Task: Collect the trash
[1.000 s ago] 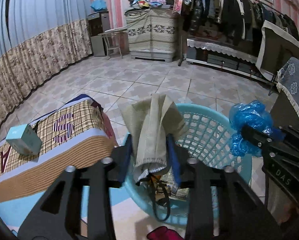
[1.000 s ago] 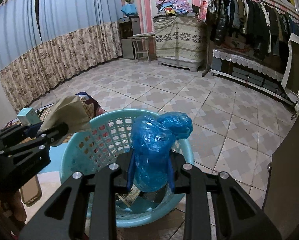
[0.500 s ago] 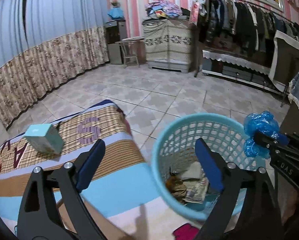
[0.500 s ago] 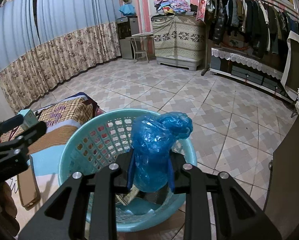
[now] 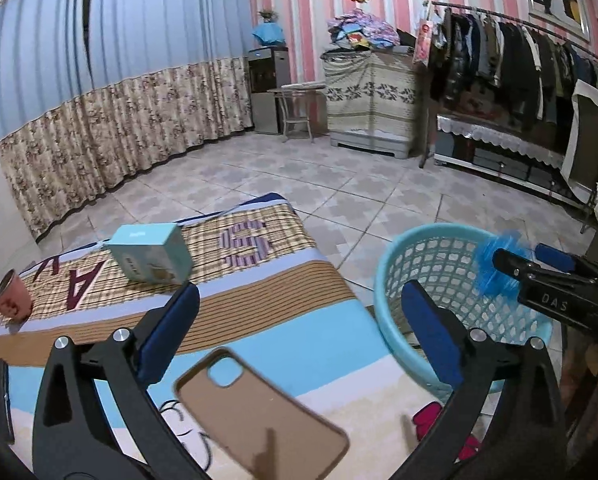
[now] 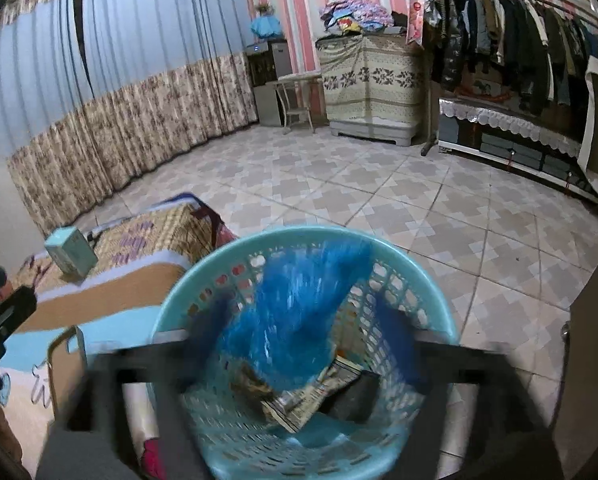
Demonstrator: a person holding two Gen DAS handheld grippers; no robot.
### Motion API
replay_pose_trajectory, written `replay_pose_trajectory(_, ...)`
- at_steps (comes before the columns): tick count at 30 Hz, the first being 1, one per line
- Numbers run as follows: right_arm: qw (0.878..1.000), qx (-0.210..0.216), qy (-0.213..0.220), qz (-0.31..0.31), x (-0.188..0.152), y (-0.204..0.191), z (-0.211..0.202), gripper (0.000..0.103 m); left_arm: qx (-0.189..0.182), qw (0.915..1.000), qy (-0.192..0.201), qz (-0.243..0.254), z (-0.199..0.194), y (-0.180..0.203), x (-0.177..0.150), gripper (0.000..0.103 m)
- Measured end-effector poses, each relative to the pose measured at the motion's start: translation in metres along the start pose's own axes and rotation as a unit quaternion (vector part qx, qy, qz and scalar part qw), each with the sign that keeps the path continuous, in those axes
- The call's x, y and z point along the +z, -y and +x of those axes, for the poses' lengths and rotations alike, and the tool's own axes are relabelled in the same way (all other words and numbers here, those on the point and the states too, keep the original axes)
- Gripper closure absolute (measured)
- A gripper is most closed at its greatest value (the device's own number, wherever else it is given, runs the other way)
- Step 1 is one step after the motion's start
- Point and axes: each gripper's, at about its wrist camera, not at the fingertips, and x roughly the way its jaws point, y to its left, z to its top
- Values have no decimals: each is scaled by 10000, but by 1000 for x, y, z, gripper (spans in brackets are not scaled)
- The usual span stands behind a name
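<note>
Since a second ago, both grippers have let go: left gripper (image 5: 299, 316) jaws spreading wide, empty, over one brown phone case (image 5: 259, 412) on the striped mat (image 5: 259, 304); right gripper (image 6: 299, 340) jaws opening, one blue plastic bag (image 6: 299, 312) loose between them, blurred over the one teal basket (image 6: 171, 312).

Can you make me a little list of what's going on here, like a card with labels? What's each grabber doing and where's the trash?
place: room with tiled floor, low table under a patterned cloth
basket: light blue plastic basket beside the table, wrappers inside
left gripper: jaws opening, nothing between them, above the table
right gripper: jaws opening, blurred, over the basket
blue plastic bag: blurred, between the right jaws, above the basket
still on the table: teal box, brown phone case, pink cup
</note>
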Motion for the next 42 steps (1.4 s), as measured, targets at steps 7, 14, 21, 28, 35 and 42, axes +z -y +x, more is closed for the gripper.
replay_pose_trajectory(7, 9995, -223, -140, -163, -2, -13, 5, 12, 155, 9997, 102, -161, -28, -27, -9, 5)
replay_pose_trajectory(14, 9993, -278, 20, -243, -1, -28, -22, 6, 438, 9986, 257, -129, -64, -47, -19, 5)
replay_pose_trajectory(21, 9986, -21, 334, -420, -6, -64, -86, 4, 652, 9961, 459, -375, -116, -83, -34, 5)
replay_pose_trajectory(28, 9952, 480, 653, -547, -26, -120, -152, 4, 846, 9930, 637, -529, -169, -119, -60, 5)
replay_pose_trajectory(35, 9902, 766, 843, -811, -81, -178, -189, 4, 1273, 9878, 732, -517, -207, -150, -100, 5)
replay_pose_trajectory(42, 9834, 929, 869, -1293, -135, -217, -197, 4, 1539, 9834, 627, -730, -229, -177, -148, 5)
